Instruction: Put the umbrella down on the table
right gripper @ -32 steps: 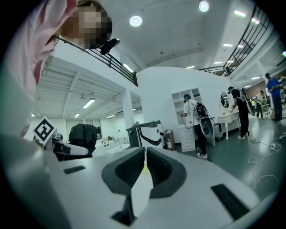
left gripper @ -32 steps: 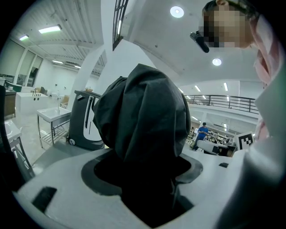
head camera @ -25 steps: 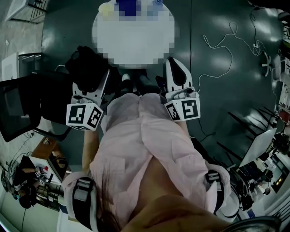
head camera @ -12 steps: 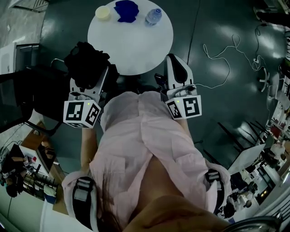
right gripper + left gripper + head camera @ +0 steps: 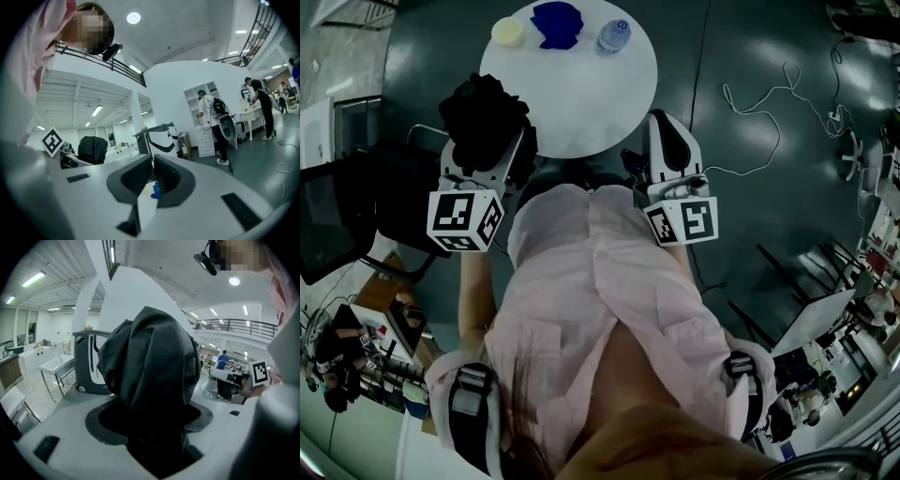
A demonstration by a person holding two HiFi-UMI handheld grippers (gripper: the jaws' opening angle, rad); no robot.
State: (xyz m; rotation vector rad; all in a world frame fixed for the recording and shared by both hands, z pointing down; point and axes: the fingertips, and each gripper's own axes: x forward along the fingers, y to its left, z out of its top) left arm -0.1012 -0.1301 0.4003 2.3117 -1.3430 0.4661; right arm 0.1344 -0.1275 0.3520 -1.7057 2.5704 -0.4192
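In the left gripper view we see the left gripper (image 5: 154, 434) pinching the black umbrella (image 5: 150, 357) between its fingers; only the head view places it by the round desk's (image 5: 581, 94) left edge. Our right gripper (image 5: 152, 176) holds nothing, its fingers pressed together

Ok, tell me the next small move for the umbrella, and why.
Probably swing the left gripper rightward over the bare near part of the table: it is shut on the umbrella, which hangs at the table's left edge, mostly off it.
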